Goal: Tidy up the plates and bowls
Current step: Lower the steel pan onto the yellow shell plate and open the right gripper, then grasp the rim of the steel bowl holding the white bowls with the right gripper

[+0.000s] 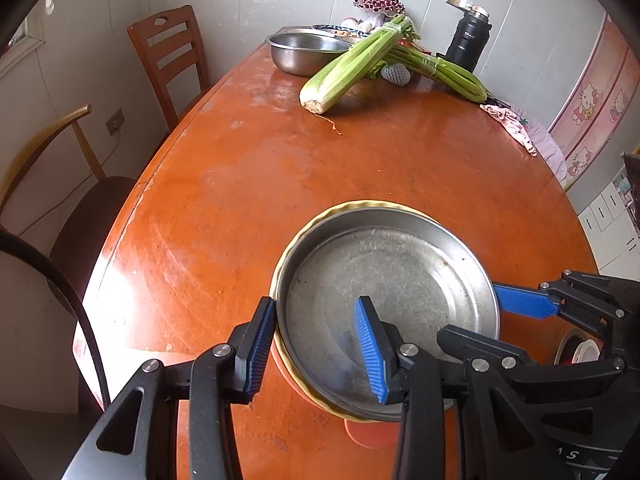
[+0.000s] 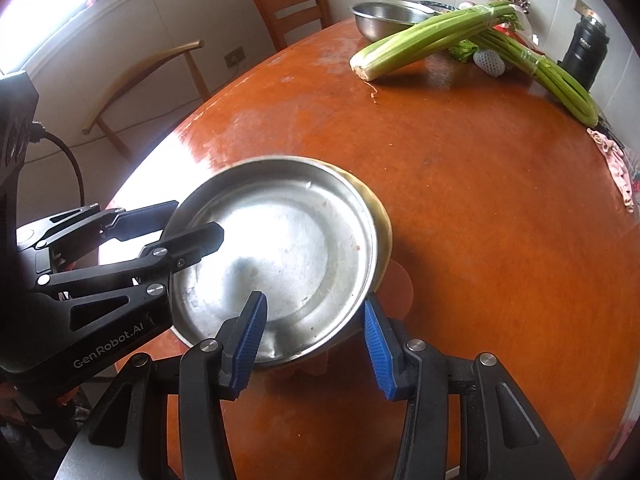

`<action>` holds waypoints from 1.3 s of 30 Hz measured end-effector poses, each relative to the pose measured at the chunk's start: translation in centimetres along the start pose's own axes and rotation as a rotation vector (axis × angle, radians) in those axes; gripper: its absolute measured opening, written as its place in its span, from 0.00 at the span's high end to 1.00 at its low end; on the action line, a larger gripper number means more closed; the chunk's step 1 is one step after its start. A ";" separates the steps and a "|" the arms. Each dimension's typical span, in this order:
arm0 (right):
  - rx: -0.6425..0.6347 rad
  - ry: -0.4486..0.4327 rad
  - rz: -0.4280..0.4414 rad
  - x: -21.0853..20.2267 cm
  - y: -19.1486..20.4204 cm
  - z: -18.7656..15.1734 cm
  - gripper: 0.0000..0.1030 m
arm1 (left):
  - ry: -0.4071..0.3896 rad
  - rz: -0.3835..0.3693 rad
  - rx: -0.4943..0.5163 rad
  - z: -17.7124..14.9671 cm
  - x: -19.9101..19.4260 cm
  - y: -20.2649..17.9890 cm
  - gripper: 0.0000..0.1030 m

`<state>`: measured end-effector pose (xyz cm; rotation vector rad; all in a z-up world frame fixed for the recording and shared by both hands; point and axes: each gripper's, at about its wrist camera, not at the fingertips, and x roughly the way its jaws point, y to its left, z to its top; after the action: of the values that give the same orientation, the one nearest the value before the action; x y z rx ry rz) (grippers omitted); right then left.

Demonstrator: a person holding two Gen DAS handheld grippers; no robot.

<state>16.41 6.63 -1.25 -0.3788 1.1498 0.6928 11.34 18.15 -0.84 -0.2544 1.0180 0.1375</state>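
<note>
A scratched steel plate (image 1: 396,280) sits stacked in a yellow dish (image 1: 320,218), with an orange piece (image 1: 368,434) beneath, at the near end of the wooden table (image 1: 280,160). My left gripper (image 1: 316,344) is open, its fingers straddling the stack's left rim. My right gripper (image 2: 316,340) is open, straddling the stack's near right rim; the steel plate (image 2: 280,256) and yellow dish (image 2: 380,216) show there too. Each gripper shows in the other's view: the right (image 1: 520,300) and the left (image 2: 160,232).
At the far end lie a steel bowl (image 1: 304,52), celery bunches (image 1: 352,68), other dishes, garlic, a black flask (image 1: 468,40) and a pink cloth (image 1: 512,124). Two chairs (image 1: 168,52) stand at the table's left. A cable hangs at left.
</note>
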 end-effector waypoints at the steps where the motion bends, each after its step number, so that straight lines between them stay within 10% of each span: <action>1: 0.003 0.000 -0.002 -0.1 -0.1 0.0 0.51 | -0.002 -0.001 0.003 0.0 -0.1 -0.1 0.61; 19: 0.059 -0.132 -0.005 -6.4 -2.3 -2.9 0.48 | -0.109 -0.018 0.019 -0.7 -5.6 -2.1 0.48; 39: 0.292 -0.184 -0.130 -13.7 -12.4 -18.5 0.40 | -0.018 -0.276 0.252 -6.6 -5.8 -17.7 0.42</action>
<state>8.61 -17.88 3.54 -0.1372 1.0232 0.4284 6.98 -0.67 3.42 -0.1613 0.9613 -0.2371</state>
